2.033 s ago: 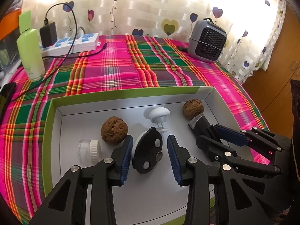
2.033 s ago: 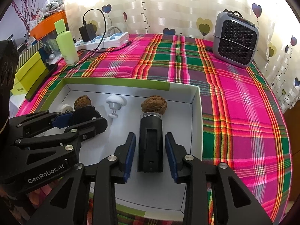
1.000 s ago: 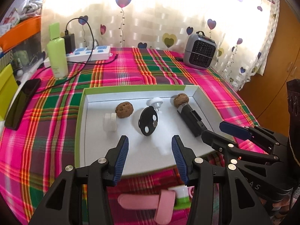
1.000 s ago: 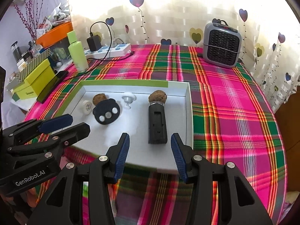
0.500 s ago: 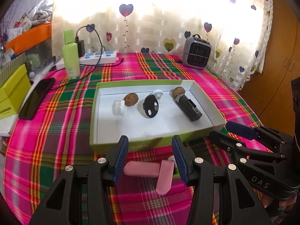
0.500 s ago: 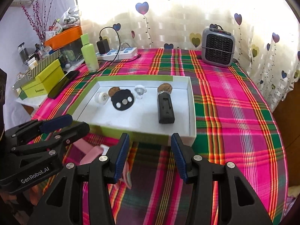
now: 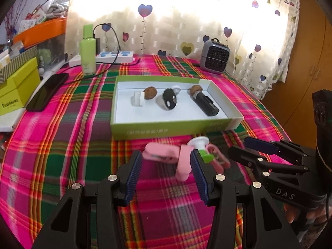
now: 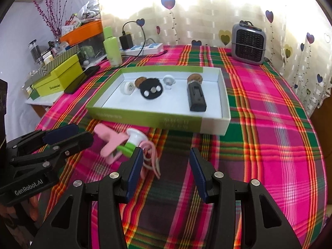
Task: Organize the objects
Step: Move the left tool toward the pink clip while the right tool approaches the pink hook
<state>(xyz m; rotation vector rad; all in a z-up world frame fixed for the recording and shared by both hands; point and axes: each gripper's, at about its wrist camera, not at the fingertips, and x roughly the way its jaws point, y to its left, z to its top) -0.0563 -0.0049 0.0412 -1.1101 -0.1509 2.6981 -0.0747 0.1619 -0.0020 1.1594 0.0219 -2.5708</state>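
A pink clip [image 7: 166, 153] is seen lying on the plaid tablecloth [image 7: 62, 145], just in front of the near wall of the green box [image 7: 170, 128], with a small white-and-green piece [image 7: 202, 147] and a pink cord [image 8: 152, 159] touching it at its right. From the left gripper [image 7: 165, 169] the clip lies at about twelve o'clock, close ahead and partly framed between the fingers; its long axis is judged to run roughly from nine to three o'clock, with a second pink arm bent down toward six. From the right gripper [image 8: 166, 169] the same cluster lies at about ten o'clock, off its line, so the left gripper is judged the nearer and better aligned. Both pairs of jaws are held apart with nothing between their pads. Inside the box a black round piece [image 7: 169, 101], a black bar [image 7: 205, 103], two walnuts and white caps are seen resting. Compared with two seconds ago, both grippers have been drawn back out of the box, where the black pieces were framed between their fingers, and the pink clip has come into view.
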